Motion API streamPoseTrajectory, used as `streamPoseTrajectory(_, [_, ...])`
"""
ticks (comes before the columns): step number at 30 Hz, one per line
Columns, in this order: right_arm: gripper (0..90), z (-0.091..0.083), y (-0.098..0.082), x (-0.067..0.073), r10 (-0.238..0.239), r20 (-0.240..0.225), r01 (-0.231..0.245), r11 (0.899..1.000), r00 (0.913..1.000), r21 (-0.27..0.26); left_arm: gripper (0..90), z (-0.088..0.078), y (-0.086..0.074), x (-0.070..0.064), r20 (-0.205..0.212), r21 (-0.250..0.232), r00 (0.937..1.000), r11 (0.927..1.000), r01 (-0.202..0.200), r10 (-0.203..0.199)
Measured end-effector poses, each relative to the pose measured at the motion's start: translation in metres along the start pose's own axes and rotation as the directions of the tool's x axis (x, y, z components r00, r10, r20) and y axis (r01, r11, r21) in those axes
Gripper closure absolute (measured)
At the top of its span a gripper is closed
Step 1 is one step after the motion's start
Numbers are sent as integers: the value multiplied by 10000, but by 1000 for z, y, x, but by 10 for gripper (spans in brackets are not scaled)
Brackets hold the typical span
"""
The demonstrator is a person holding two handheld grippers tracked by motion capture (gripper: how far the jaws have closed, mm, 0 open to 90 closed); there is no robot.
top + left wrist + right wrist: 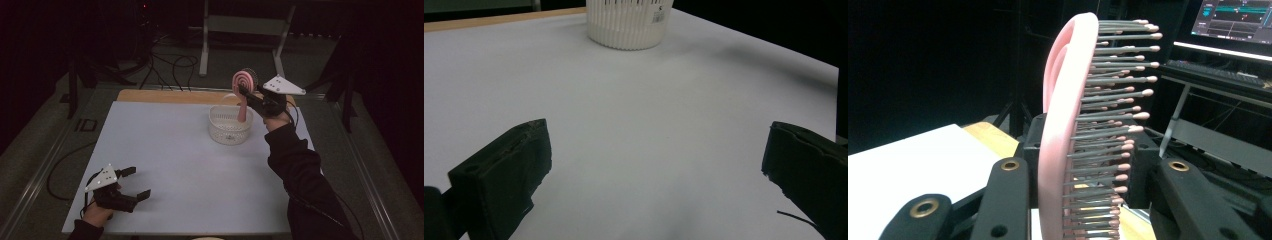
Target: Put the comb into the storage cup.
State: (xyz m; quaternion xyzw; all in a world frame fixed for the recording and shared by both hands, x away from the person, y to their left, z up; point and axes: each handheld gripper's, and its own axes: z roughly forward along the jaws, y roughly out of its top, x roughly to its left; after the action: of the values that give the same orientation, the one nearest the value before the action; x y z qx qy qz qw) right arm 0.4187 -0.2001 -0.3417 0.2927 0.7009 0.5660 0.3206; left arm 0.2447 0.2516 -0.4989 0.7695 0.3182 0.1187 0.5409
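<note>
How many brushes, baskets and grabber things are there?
Pink hairbrush: 1
White basket: 1
Grippers: 2, the left gripper and the right gripper
Total: 4

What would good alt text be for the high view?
The right gripper holds a pink plastic hairbrush upright above a white slatted plastic basket at the far side of a white table. The left gripper rests near the front left corner, jaws open and empty.
</note>
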Motion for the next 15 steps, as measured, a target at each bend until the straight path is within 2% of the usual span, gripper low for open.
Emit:
streamPoseTrajectory(11, [642, 10, -19, 3, -228, -87, 230, 9995, 9997, 199, 2, 0, -1, 1, 35, 18, 10000, 10000, -6, 6])
streamPoseTrajectory(15, [642, 15, -26, 6, -370, -138, 376, 9984, 9992, 424, 2, 1, -1, 1, 43, 53, 10000, 10000, 0, 0])
